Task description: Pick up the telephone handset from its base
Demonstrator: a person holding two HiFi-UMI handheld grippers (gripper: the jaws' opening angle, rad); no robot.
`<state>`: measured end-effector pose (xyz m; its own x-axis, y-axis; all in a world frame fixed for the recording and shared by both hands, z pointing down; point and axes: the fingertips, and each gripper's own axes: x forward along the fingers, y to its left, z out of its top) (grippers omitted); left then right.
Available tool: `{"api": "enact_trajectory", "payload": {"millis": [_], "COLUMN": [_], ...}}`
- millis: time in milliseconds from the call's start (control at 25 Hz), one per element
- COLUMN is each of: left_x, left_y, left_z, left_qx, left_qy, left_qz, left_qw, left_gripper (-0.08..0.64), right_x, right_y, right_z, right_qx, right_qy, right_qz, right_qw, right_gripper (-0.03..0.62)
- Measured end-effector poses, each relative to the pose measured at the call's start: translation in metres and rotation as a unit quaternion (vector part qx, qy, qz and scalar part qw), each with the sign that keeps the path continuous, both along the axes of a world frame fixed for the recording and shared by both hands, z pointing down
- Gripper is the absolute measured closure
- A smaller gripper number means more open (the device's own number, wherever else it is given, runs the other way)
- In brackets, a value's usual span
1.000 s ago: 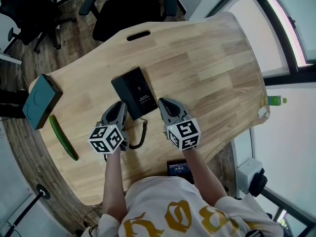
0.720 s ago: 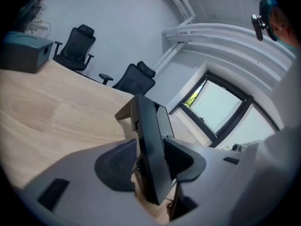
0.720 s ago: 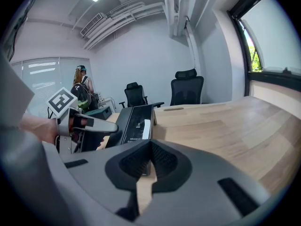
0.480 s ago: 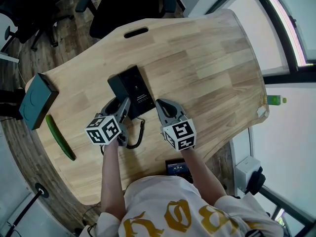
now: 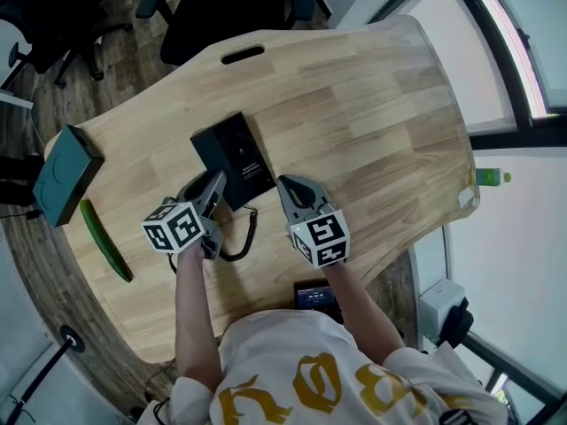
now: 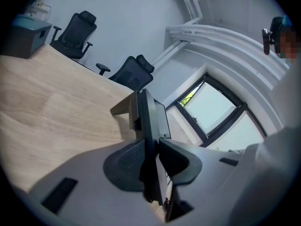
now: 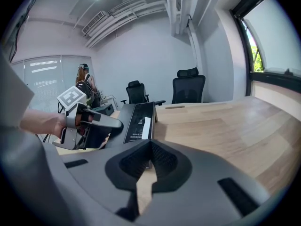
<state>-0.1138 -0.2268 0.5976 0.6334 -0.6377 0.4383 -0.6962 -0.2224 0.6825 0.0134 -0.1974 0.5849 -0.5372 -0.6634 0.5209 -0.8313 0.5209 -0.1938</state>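
A black telephone base (image 5: 244, 153) lies on the wooden table (image 5: 354, 122), its coiled cord (image 5: 241, 242) trailing toward me. The handset (image 5: 210, 159) lies along the base's left side. My left gripper (image 5: 213, 186) is at the handset's near end. In the left gripper view the handset (image 6: 146, 119) stands edge-on between the jaws, which have just been closing and now press on it. My right gripper (image 5: 285, 187) rests shut and empty just right of the base's near corner. Its own view shows the base (image 7: 139, 119) and the left gripper (image 7: 107, 124) ahead.
A dark teal box (image 5: 64, 175) and a long green object (image 5: 104, 242) lie at the table's left edge. Black office chairs (image 5: 221, 7) stand beyond the far edge, which has a slot (image 5: 242, 56). A small dark device (image 5: 316, 295) sits at the near edge.
The left gripper has rolled, its marker cube swinging left, while its tips stay at the phone's left side. The right gripper has kept still.
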Motion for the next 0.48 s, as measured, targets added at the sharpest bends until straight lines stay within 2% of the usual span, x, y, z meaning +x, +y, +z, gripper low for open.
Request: {"api": "enact_trajectory", "payload": {"millis": [80,280,480], "left_x": [-0.0009,-0.0028,-0.0028], "left_y": [0.0013,0.0026,0.0039], "left_z": [0.0003,-0.0052,-0.0058], "left_qx": [-0.006,-0.025,-0.031], "left_qy": [0.008,0.078,0.092], "left_qz": [-0.005,-0.022,-0.024], "left_qw": [0.9999,0.9964,0.9950], "left_gripper": [0.462,0.478,0.482], "right_x": [0.0011,0.0068,0.0062], "right_y": [0.0008,0.0007,0.0019], "right_z": [-0.0008,-0.0015,-0.0029], "right_qx": [0.000,0.001,0.002], "right_qy": [-0.001,-0.001,-0.003], "right_qz": [0.001,0.004,0.006], "right_qw": [1.000,1.000,1.000], "right_gripper": [0.586,0.586,0.586]}}
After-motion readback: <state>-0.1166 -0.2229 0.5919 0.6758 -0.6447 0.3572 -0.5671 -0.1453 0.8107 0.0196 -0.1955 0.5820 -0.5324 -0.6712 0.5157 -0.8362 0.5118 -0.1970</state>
